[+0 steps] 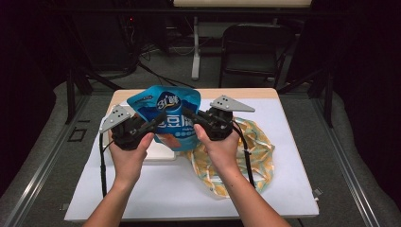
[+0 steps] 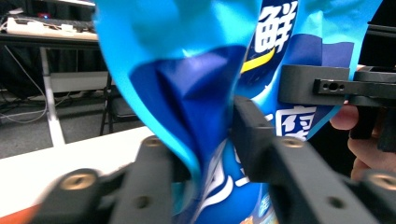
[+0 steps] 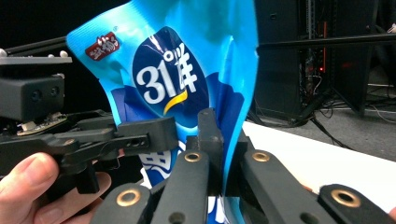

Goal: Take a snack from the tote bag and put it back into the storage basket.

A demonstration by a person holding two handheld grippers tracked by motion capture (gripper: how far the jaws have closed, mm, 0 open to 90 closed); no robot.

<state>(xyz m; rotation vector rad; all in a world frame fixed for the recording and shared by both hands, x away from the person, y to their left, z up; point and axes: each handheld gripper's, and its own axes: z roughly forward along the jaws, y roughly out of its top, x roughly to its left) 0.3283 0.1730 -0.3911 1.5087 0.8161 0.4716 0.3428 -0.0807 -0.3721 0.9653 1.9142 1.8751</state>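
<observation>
Hands enter from the bottom of the high view, each holding a gripper, and between them a blue snack bag [image 1: 166, 111] hangs upright above the white table [image 1: 283, 189], just left of the frame's centre. The left gripper [image 1: 160, 119] pinches the bag's left side and the right gripper [image 1: 187, 113] pinches its right side, both with their jaws clamped together on the foil. Below and right of the bag, a crumpled yellow-and-white patterned bag [image 1: 246, 156] lies on the table, and a flat white block [image 1: 158, 152] sits under the blue bag; neither appears in the gripper views. The left gripper view brings up what the high view cannot: the foil folded into a deep crease where the two black jaws squeeze it, near the centre of the frame, with the right gripper [image 2: 299, 86] at the right edge. The right gripper view shows the bag's front, a white "31" on a dark blue oval, and the bag's edge caught between the jaws at lower centre, the left gripper [image 3: 159, 133] reaching in from the left
</observation>
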